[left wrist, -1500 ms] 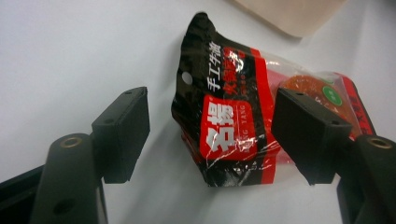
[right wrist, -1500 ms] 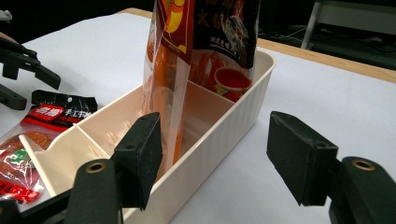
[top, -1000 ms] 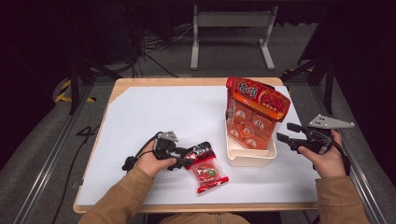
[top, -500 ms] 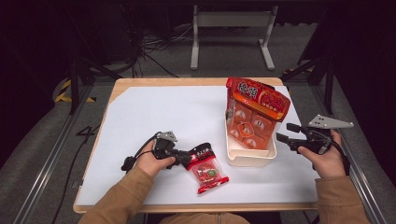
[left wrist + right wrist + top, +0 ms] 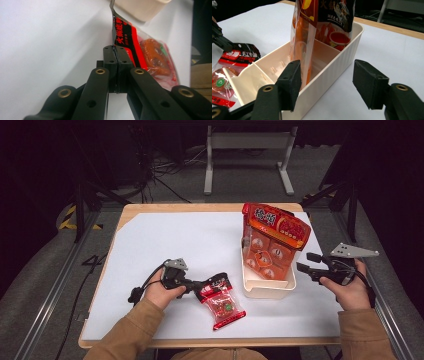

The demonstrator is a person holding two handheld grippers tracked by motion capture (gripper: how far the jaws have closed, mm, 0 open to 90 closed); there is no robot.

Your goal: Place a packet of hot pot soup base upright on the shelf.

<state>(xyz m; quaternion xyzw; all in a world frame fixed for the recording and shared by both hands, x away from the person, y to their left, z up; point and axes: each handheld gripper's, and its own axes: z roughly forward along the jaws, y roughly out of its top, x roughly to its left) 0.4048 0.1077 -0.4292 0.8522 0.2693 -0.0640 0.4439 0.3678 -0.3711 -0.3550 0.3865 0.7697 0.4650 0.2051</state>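
A small red snack packet (image 5: 222, 302) lies flat on the white table cover. My left gripper (image 5: 201, 285) is shut on its black top edge; in the left gripper view the jaws (image 5: 115, 50) press together on that edge of the packet (image 5: 152, 57). A tall orange-red bag (image 5: 272, 240) stands upright in a cream ribbed tub (image 5: 267, 290). My right gripper (image 5: 306, 262) hovers just right of the tub, open. Its jaws (image 5: 326, 63) have just been closing a little, with nothing between the pads and the tub wall (image 5: 332, 72) just ahead.
The white sheet (image 5: 165, 240) covers a wooden table whose front edge (image 5: 200, 341) runs near the person's sleeves. The tub's near compartment (image 5: 262, 72) holds nothing. A metal stand (image 5: 247, 150) and cables lie on the floor beyond the table.
My left gripper's jaws have closed onto the packet's black end. The right hand has kept its place beside the tub.
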